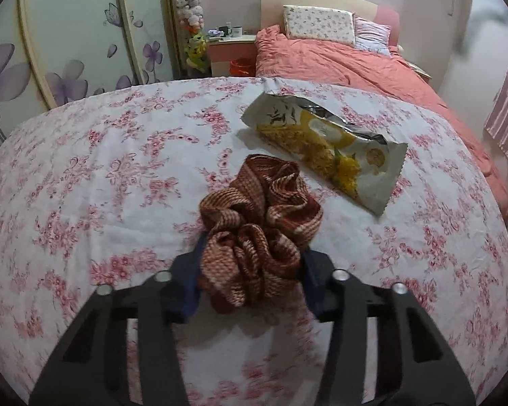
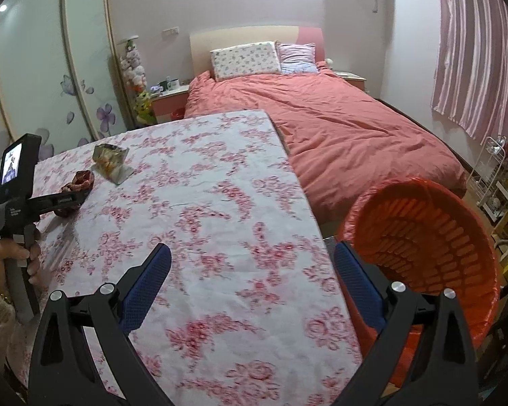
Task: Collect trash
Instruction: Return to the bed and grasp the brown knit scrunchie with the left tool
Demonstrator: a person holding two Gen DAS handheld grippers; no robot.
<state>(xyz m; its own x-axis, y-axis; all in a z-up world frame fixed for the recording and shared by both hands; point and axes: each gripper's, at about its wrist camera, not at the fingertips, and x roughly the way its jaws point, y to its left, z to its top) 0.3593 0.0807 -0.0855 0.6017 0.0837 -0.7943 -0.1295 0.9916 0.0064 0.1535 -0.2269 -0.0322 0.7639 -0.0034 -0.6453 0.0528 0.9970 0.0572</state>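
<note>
A: What's lying on the counter (image 2: 220,203)?
B: A floral cloth is covering it; a wrapper (image 1: 325,149) is resting beside the scrunchie (image 1: 260,223), which the left gripper (image 1: 250,270) is pinching.
A: And the right gripper (image 2: 250,270)?
B: It's hovering spread wide at the counter's edge, next to the orange bin (image 2: 457,237). A pink bed (image 2: 338,128) is sitting beyond.

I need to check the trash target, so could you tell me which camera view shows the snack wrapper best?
The left wrist view: the snack wrapper lies close and unobstructed on the floral tablecloth, just beyond the scrunchie between the left gripper fingers. The right wrist view shows it small, far left.
</note>
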